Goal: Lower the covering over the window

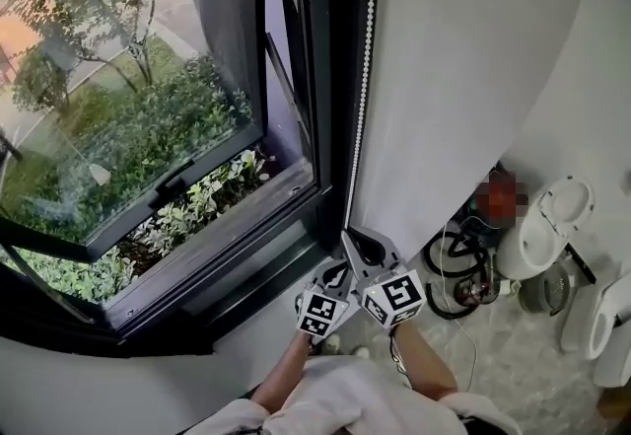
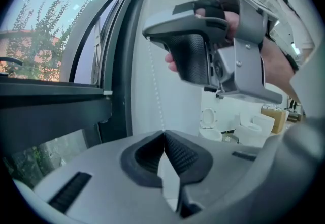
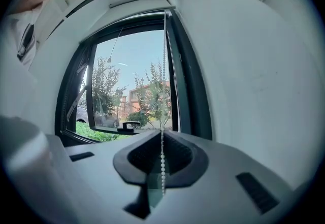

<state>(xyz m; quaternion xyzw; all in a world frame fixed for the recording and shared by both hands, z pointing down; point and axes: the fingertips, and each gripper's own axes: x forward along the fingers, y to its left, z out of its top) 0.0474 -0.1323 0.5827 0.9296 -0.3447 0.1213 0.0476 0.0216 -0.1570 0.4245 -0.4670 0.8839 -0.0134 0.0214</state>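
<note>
**Step in hand (judged):** drawing the bead chain [image 1: 367, 48] downward to unroll the blind.

What appeared to be the blind [image 3: 138, 2] sat rolled up at the top of the window [image 3: 129, 91]. The glass was fully uncovered, so the task looked to be at an early stage.

**Procedure:**
- The chain was best pulled straight down along its own line, close to the wall [image 1: 473, 48].
- The hands should alternate so that one grip always kept tension.
- A sideways pull risked dragging the beads off the drive at the top.
- Only one run of the loop lowers the blind. If nothing descended, the other run was the one to take.

**Right gripper** [image 3: 162, 135]: the fingers were clenched on the bead chain. The beads passed between the pads and hung out below them.

**Left gripper** [image 2: 163, 133]: the fingers were closed tight, close to the right gripper. The chain ran down to their tips, but no bead could be made out between the pads, so a grip there was not confirmed.
</note>
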